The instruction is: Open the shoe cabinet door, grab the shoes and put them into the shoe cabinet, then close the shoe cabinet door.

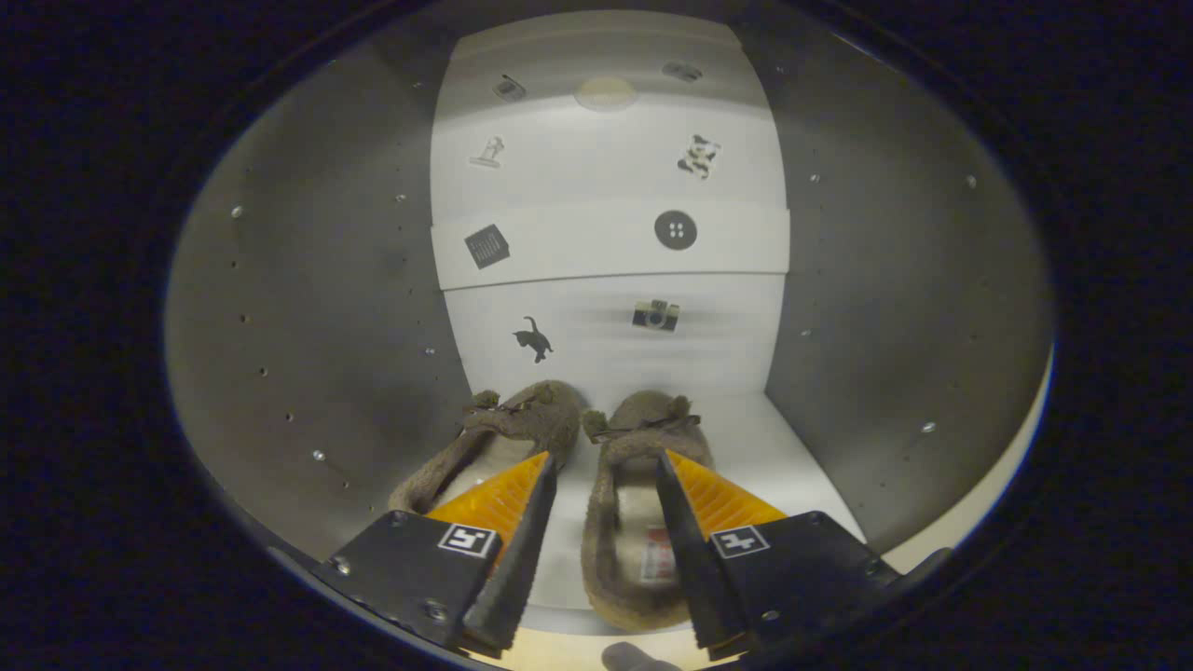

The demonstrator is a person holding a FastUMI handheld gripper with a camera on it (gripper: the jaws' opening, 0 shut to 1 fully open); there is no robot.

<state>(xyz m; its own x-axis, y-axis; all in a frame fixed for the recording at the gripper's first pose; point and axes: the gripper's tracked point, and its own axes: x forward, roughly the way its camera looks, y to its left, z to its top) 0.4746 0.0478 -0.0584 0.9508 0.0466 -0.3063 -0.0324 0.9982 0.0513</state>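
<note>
White cabinet walls (326, 308) are surrounding us as we are looking in at the two shoes (626, 485) sitting side by side on the shelf, just ahead of the fingers. Our gripper (604, 475) is standing partly open, holding nothing, one fingertip over each shoe; they are looking soft and light, so we are judging the heel rim the best hold.

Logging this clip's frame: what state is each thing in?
White shoe cabinet: door open, inside in view.
Left brown fuzzy slipper: inside, upright, toe to back wall.
Right brown fuzzy slipper: inside, beside it, untouched.
Gripper: open, holding nothing.
</note>
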